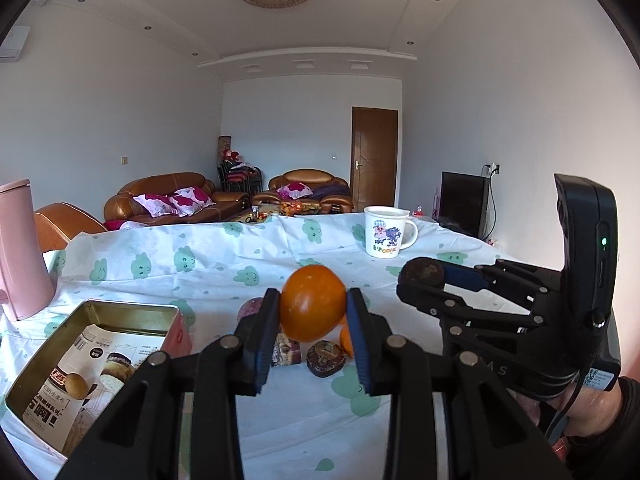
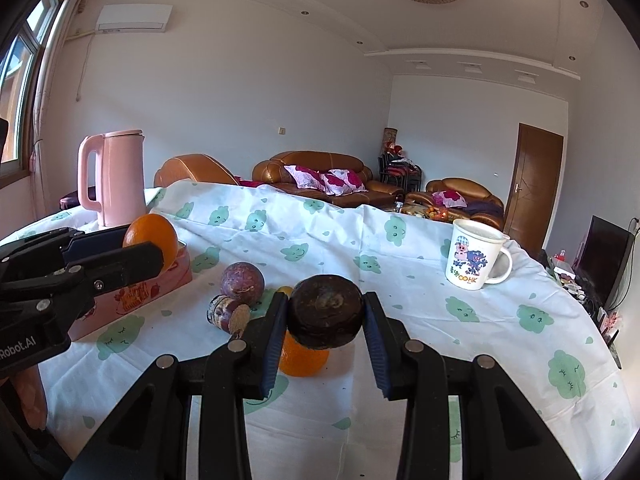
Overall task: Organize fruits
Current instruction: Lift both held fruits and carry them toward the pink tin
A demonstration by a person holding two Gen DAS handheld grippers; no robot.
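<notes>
My left gripper (image 1: pixel 313 312) is shut on an orange (image 1: pixel 313 307) and holds it above the table, just right of the open pink tin (image 1: pixel 132 312). In the right wrist view the left gripper (image 2: pixel 150 258) shows with the orange (image 2: pixel 154 236) over the tin (image 2: pixel 176 276). My right gripper (image 2: pixel 325 312) is shut on a dark brown round fruit (image 2: pixel 325 311), also seen in the left wrist view (image 1: pixel 422 274). On the cloth lie a purple passion fruit (image 2: pixel 242 283), a second orange (image 2: pixel 304 358) and a cut brown piece (image 2: pixel 228 314).
A printed white mug (image 2: pixel 474 258) stands at the far right of the table. A pink kettle (image 2: pixel 116 178) stands at the far left behind the tin. The tin holds a printed paper insert (image 1: pixel 80 380). The cloud-pattern cloth (image 2: pixel 520 320) covers the table.
</notes>
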